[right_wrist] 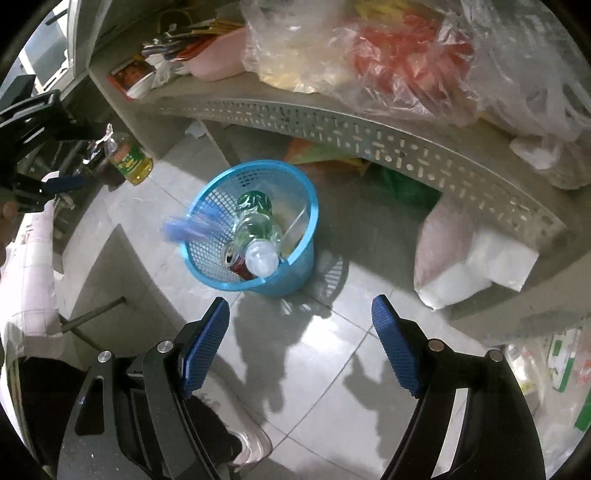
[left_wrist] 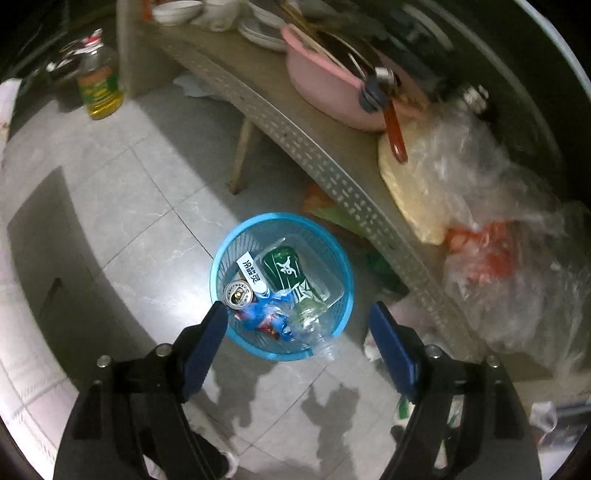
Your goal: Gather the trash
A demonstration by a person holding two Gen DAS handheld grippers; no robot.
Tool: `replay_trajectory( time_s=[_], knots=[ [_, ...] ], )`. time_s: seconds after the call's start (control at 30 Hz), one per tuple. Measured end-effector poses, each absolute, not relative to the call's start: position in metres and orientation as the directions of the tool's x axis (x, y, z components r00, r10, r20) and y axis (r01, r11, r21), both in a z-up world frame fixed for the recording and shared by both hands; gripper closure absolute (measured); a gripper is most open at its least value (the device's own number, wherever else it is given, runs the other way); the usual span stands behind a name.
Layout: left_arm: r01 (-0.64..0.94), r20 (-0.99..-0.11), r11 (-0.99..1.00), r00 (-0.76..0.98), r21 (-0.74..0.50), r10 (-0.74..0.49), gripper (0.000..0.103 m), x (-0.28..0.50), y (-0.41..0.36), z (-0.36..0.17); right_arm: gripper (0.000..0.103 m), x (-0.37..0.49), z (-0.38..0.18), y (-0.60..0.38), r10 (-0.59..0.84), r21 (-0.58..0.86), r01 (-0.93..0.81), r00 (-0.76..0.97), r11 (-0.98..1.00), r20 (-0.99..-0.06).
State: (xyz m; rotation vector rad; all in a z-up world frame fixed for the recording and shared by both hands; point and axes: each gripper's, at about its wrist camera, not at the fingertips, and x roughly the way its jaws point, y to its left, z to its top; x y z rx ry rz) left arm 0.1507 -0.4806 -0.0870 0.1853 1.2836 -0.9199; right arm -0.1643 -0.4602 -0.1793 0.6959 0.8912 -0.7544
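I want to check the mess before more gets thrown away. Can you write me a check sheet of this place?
Surface: grey tiled floor, shadowed in places.
Job's things: blue bin on the floor, holding a green-labelled bottle, a can, a white packet, a blue wrapper and a clear tray; a blurred blue wrapper at the rim.
Clutter: oil bottle on the floor; shelf with pink basin, bowls and plastic bags.
Tongs: left tongs open, over the bin; right tongs open, empty.
Cables: nothing seen.
Surroundings: white paper and packets under the shelf; a shoe below.
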Motion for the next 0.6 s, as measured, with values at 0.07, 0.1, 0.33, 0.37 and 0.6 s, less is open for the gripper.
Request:
replay_trajectory(
  time_s=[0.07, 0.1, 0.33, 0.37, 0.6],
  knots=[
    [0.675, -0.854, 0.629, -0.002, -0.386, -0.521, 0.027, 0.148, -0.464, -0.072, 0.027, -0.165, -0.176, -0.456, -0.279, 0.22, 0.802, 0.428, 0.555, -0.859],
    [0.685, -0.846, 0.617, 0.003, -0.387, -0.534, 0.027, 0.145, -0.456, -0.064, 0.027, -0.163, -0.175, -0.455, -0.279, 0.227, 0.796, 0.439, 0.561, -0.854],
    [0.768, -0.732, 0.555, 0.17, -0.321, -0.659, 0.025, 0.103, -0.355, 0.018, 0.027, -0.146, -0.127, -0.43, -0.326, 0.236, 0.735, 0.533, 0.636, -0.781],
    [0.777, -0.717, 0.554, 0.2, -0.299, -0.667, 0.021, 0.095, -0.339, 0.027, 0.024, -0.144, -0.116, -0.422, -0.342, 0.226, 0.723, 0.547, 0.653, -0.764],
    [0.743, -0.626, 0.635, 0.397, -0.21, -0.671, 0.006, 0.047, -0.235, 0.053, 0.008, -0.134, -0.038, -0.34, -0.471, 0.097, 0.651, 0.635, 0.753, -0.612]
  ],
)
